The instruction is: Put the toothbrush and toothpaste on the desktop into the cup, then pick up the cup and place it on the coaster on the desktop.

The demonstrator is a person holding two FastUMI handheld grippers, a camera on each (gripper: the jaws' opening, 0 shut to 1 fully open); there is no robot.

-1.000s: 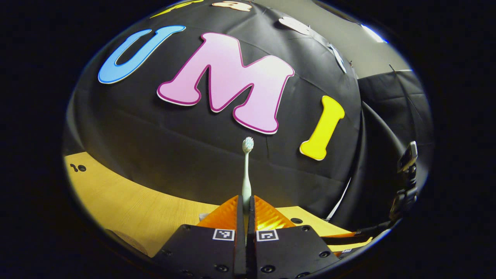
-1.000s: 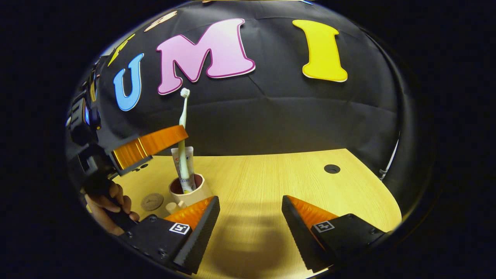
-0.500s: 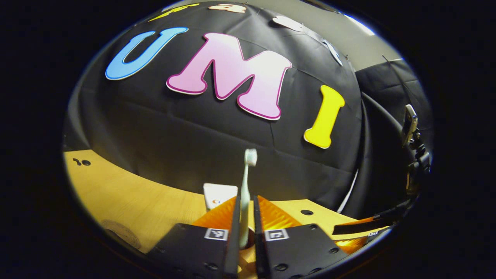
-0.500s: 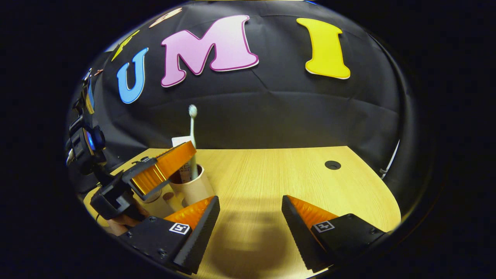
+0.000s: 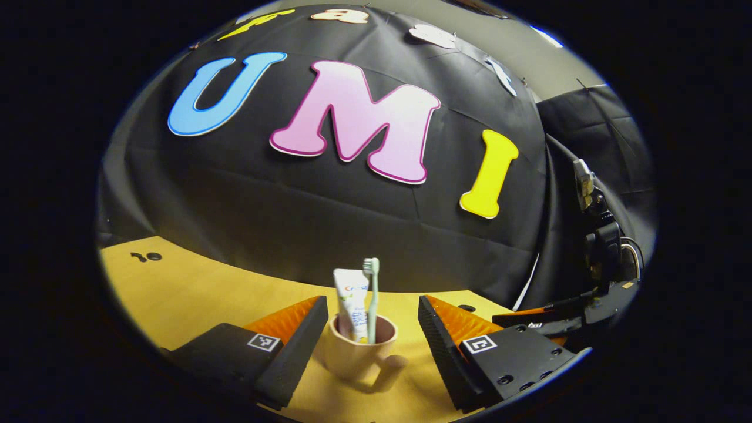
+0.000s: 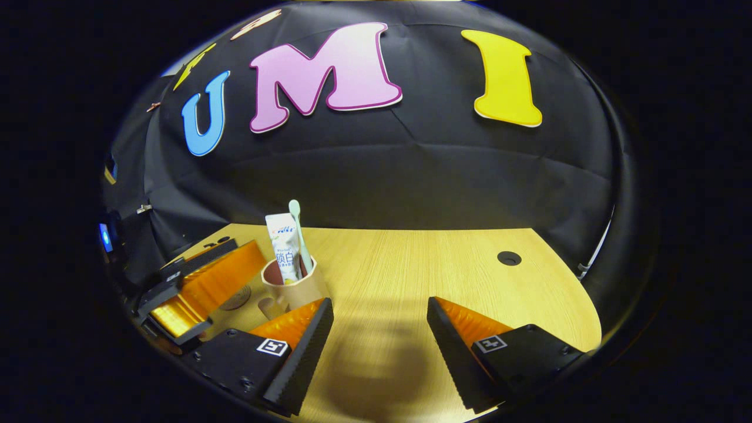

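Left hand-held gripper (image 5: 372, 338) is gaping open around the beige plastic cup (image 5: 358, 355) holding the pale-green toothbrush (image 5: 372, 299) and white toothpaste tube (image 5: 352, 305); right hand-held gripper (image 6: 380, 346) is gaping open over the wooden bench (image 6: 446, 264).

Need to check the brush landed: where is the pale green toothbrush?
The pale green toothbrush stands upright in the beige cup, beside the white toothpaste tube, between the left gripper's open fingers.

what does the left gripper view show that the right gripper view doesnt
Left gripper view: the cup stands between the fingers of the open left gripper, with its handle facing the camera. Right gripper view: the coaster lies beside the cup, and the open right gripper hovers over the table. Both: the toothbrush and toothpaste standing in the cup on the table.
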